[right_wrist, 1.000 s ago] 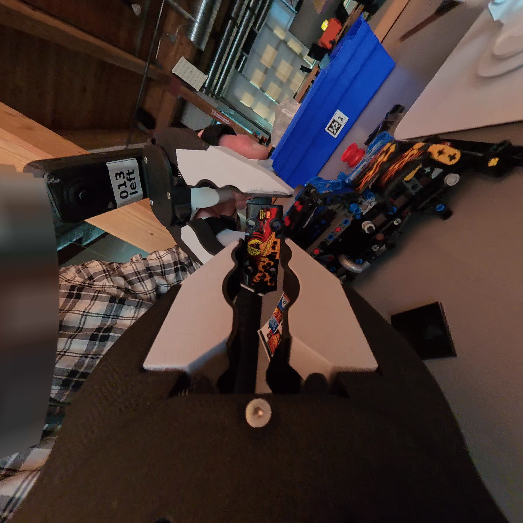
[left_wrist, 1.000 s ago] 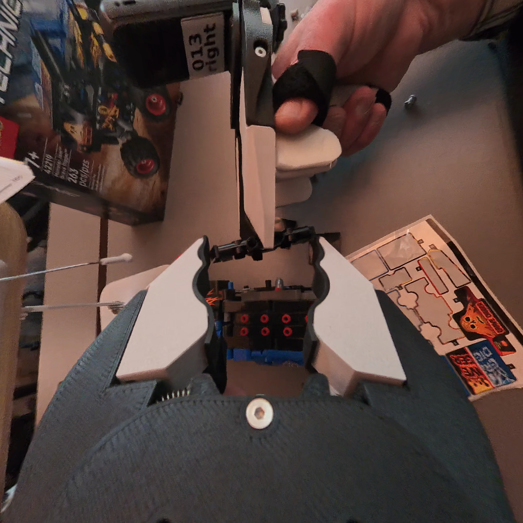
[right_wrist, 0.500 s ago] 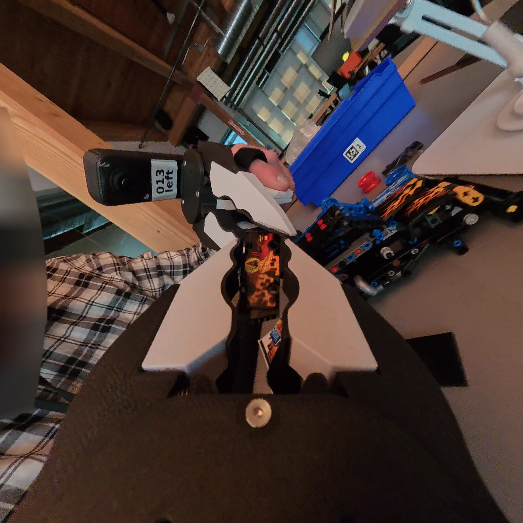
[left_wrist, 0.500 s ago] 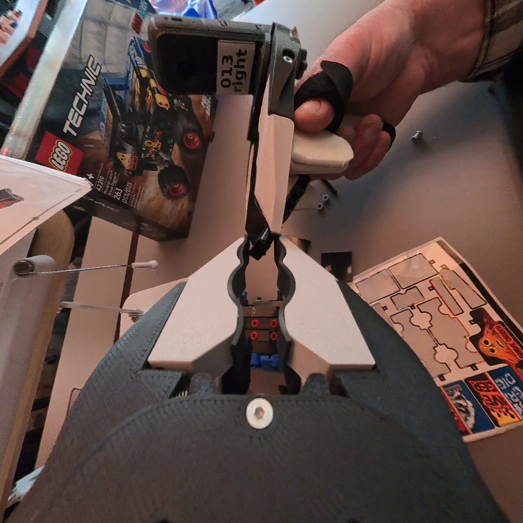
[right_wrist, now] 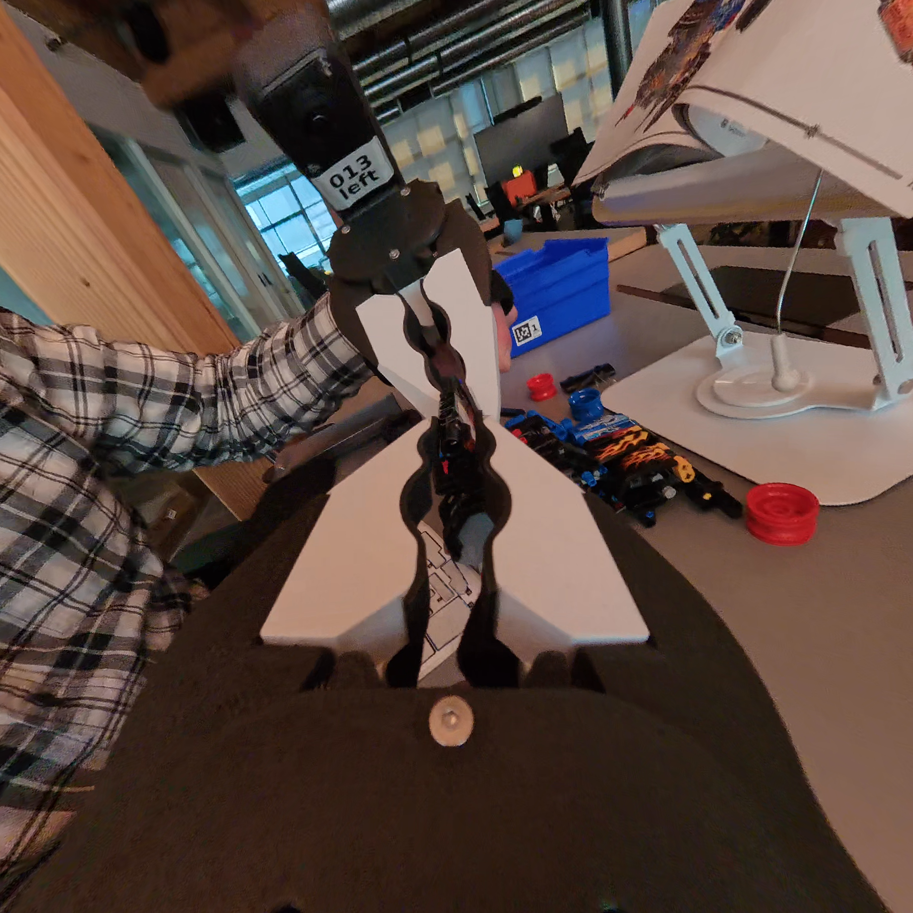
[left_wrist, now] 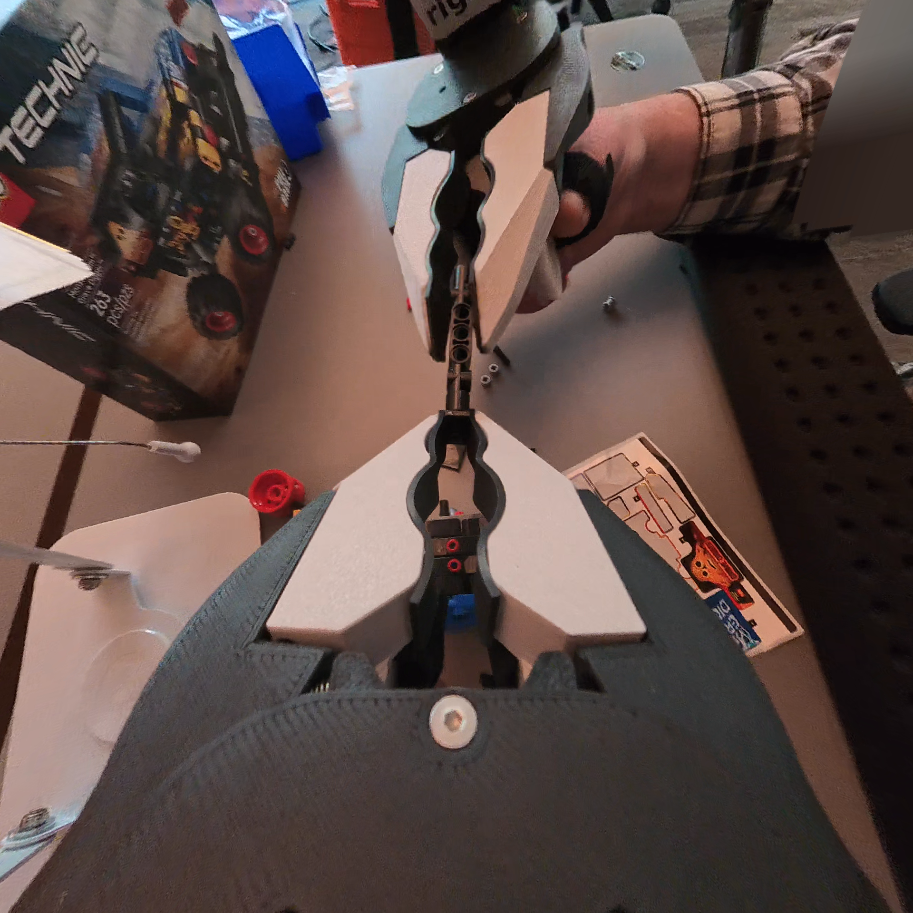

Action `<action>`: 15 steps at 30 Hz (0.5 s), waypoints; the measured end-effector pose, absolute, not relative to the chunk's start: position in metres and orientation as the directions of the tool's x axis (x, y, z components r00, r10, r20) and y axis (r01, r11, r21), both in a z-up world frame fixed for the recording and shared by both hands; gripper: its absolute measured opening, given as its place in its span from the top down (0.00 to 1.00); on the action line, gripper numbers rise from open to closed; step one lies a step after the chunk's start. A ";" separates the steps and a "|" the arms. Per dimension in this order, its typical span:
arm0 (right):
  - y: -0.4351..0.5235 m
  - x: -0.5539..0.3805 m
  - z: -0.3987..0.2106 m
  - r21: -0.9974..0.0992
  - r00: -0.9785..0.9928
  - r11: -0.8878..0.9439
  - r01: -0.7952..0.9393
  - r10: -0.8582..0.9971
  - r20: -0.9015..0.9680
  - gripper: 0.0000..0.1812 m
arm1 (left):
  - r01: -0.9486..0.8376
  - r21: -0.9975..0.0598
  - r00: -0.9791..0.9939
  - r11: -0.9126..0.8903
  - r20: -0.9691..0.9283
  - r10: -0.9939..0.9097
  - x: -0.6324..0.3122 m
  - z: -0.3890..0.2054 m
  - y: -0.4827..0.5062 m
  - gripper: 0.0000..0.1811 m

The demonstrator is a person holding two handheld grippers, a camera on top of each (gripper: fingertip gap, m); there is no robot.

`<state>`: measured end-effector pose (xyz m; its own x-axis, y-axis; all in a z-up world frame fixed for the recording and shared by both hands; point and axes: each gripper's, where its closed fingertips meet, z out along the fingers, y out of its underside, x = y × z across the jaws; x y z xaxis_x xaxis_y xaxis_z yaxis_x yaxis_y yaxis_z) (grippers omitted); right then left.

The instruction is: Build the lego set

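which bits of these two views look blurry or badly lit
Left wrist view: dim warm light, the lego box smeared at the left edge, the black beam sharp. Right wrist view: the plaid sleeve and top left corner motion-blurred, edges bowed by the wide lens.

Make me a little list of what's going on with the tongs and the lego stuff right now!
left tongs: shut on the near end of the black lego piece
right tongs: shut on the far end of the same piece
black lego piece: long, with round holes, held in the air between both tongs
lego truck body: lying on the grey table, flame stickers on it
red wheel: loose on the table, near the truck body
sticker sheet: flat on the table, partly used
lego box: standing at the left
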<state>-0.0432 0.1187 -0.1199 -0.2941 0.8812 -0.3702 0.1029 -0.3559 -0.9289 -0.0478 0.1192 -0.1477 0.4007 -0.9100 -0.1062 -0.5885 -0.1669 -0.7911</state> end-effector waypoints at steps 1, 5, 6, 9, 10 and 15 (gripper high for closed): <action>0.119 -0.043 -0.122 -0.930 -0.288 -0.352 0.110 0.884 -0.368 0.94 | -0.587 -0.789 0.399 -0.180 -0.089 -0.913 -0.048 -0.149 0.120 0.96; 0.132 -0.043 -0.132 -0.926 -0.190 -0.357 0.123 0.907 -0.375 0.97 | -0.562 -0.786 0.452 -0.258 -0.031 -0.892 -0.052 -0.155 0.132 0.93; 0.137 -0.043 -0.136 -0.920 -0.158 -0.370 0.129 0.908 -0.387 0.97 | -0.570 -0.777 0.481 -0.267 -0.052 -0.875 -0.056 -0.155 0.138 0.90; 0.154 -0.042 -0.151 -0.911 -0.018 -0.382 0.155 0.921 -0.389 0.97 | -0.643 -0.708 0.551 -0.291 -0.164 -0.818 -0.080 -0.162 0.151 0.87; 0.157 -0.044 -0.158 -0.908 0.026 -0.378 0.179 0.925 -0.380 0.97 | -0.665 -0.679 0.558 -0.311 -0.174 -0.812 -0.087 -0.166 0.151 0.87; 0.159 -0.056 -0.192 -0.879 0.184 -0.382 0.286 0.922 -0.341 0.97 | -0.707 -0.591 0.575 -0.389 -0.161 -0.802 -0.101 -0.181 0.145 0.84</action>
